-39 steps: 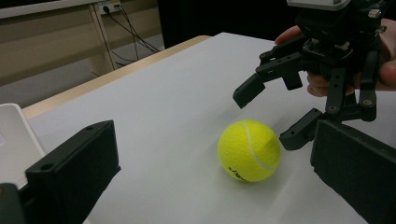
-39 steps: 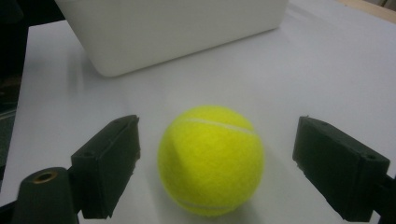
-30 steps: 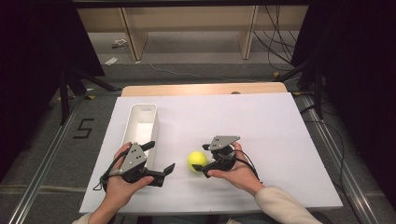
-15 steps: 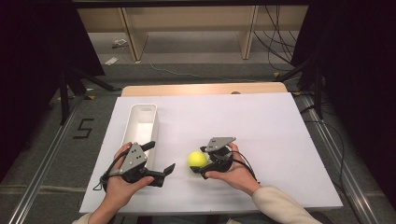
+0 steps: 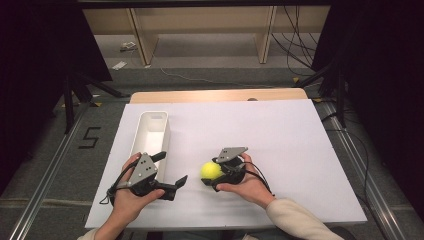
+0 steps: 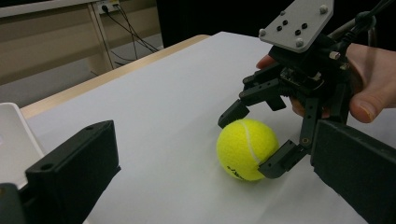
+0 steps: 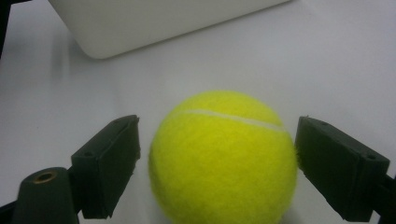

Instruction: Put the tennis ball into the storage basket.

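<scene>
The open right claw (image 5: 210,176) brackets the ball (image 5: 211,170), which lies on the tabletop (image 5: 280,140) right of the bin (image 5: 150,131), so closing seems next; the left claw (image 5: 176,170) waits open.

A yellow-green tennis ball (image 5: 211,170) with a white seam curving over its top and dark print low on one side sits on the white table sheet (image 5: 280,145). It lies toward the near edge, at about four o'clock from the white bin (image 5: 150,131) and well apart from it.
</scene>
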Demonstrator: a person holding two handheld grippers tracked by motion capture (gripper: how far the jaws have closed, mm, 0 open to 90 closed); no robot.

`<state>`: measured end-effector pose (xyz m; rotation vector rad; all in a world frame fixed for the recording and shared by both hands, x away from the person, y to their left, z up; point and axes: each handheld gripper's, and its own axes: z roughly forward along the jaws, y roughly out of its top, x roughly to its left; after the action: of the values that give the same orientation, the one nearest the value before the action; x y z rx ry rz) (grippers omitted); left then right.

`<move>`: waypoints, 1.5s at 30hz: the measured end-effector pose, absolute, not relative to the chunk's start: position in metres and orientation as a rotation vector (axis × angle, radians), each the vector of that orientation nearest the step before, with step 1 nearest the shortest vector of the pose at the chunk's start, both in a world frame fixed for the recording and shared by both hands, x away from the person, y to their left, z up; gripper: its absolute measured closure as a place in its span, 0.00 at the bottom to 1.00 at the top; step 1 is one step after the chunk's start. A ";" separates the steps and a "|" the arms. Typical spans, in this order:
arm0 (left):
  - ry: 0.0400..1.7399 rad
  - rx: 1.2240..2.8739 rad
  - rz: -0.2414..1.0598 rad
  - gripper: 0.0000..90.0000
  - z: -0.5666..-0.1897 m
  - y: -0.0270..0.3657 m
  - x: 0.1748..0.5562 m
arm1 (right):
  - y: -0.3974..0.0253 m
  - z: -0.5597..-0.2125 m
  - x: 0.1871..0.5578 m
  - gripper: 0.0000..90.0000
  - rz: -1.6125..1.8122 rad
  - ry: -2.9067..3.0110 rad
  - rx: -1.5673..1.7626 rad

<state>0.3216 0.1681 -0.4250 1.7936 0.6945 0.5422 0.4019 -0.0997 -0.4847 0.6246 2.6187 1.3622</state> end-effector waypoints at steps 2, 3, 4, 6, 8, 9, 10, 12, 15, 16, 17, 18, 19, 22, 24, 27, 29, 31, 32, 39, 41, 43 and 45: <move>0.694 1.794 0.542 0.01 -0.425 0.168 0.322 | -0.099 -0.486 0.403 0.17 1.361 2.621 0.627; 0.694 1.794 0.542 0.01 -0.425 0.168 0.322 | -0.099 -0.486 0.403 0.17 1.358 2.623 0.630; 0.694 1.795 0.542 0.01 -0.425 0.168 0.322 | -0.098 -0.487 0.404 0.17 1.356 2.624 0.629; 0.694 1.794 0.543 0.01 -0.425 0.168 0.321 | -0.098 -0.488 0.404 0.17 1.347 2.630 0.629; 0.695 1.793 0.543 0.01 -0.425 0.168 0.321 | -0.097 -0.489 0.404 0.17 1.345 2.631 0.630; 0.695 1.793 0.543 0.01 -0.425 0.168 0.321 | -0.096 -0.489 0.404 0.17 1.340 2.635 0.629; 0.695 1.793 0.543 0.01 -0.425 0.168 0.321 | -0.096 -0.490 0.405 0.17 1.337 2.635 0.626; 0.696 1.793 0.542 0.01 -0.425 0.168 0.321 | -0.095 -0.490 0.404 0.17 1.333 2.634 0.627; 0.695 1.794 0.542 0.01 -0.425 0.168 0.321 | -0.094 -0.491 0.405 0.17 1.330 2.637 0.626; 0.695 1.794 0.543 0.01 -0.425 0.168 0.321 | -0.094 -0.491 0.405 0.17 1.329 2.639 0.626; 0.695 1.794 0.543 0.01 -0.425 0.168 0.321 | -0.093 -0.492 0.405 0.17 1.328 2.641 0.625; 0.696 1.794 0.543 0.01 -0.425 0.168 0.321 | -0.093 -0.492 0.405 0.17 1.325 2.645 0.626; 0.696 1.794 0.543 0.01 -0.425 0.169 0.321 | -0.092 -0.493 0.405 0.17 1.321 2.645 0.624; 0.695 1.794 0.543 0.01 -0.425 0.169 0.321 | -0.091 -0.493 0.405 0.18 1.317 2.646 0.628; 0.695 1.793 0.543 0.01 -0.425 0.169 0.321 | -0.091 -0.493 0.405 0.18 1.312 2.647 0.627; 0.694 1.796 0.545 0.01 -0.425 0.169 0.321 | -0.090 -0.494 0.405 0.20 1.308 2.651 0.624; 0.693 1.794 0.544 0.01 -0.425 0.169 0.321 | -0.089 -0.495 0.404 0.20 1.303 2.655 0.626; 0.693 1.797 0.545 0.01 -0.425 0.169 0.321 | -0.089 -0.494 0.404 0.21 1.302 2.659 0.627; 0.692 1.795 0.545 0.01 -0.425 0.169 0.321 | -0.089 -0.494 0.404 0.22 1.300 2.658 0.627; 0.692 1.795 0.544 0.01 -0.425 0.169 0.321 | -0.090 -0.494 0.405 0.28 1.299 2.653 0.629; 0.692 1.795 0.544 0.01 -0.425 0.169 0.321 | -0.090 -0.494 0.405 0.28 1.298 2.654 0.628; 0.692 1.797 0.544 0.01 -0.425 0.169 0.321 | -0.090 -0.494 0.404 0.28 1.292 2.656 0.624; 0.691 1.796 0.543 0.01 -0.425 0.169 0.321 | -0.090 -0.494 0.404 0.29 1.291 2.656 0.625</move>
<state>0.3209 0.1691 -0.4247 1.7961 0.6912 0.5431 0.4044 -0.0896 -0.4936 0.6247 2.6557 1.2910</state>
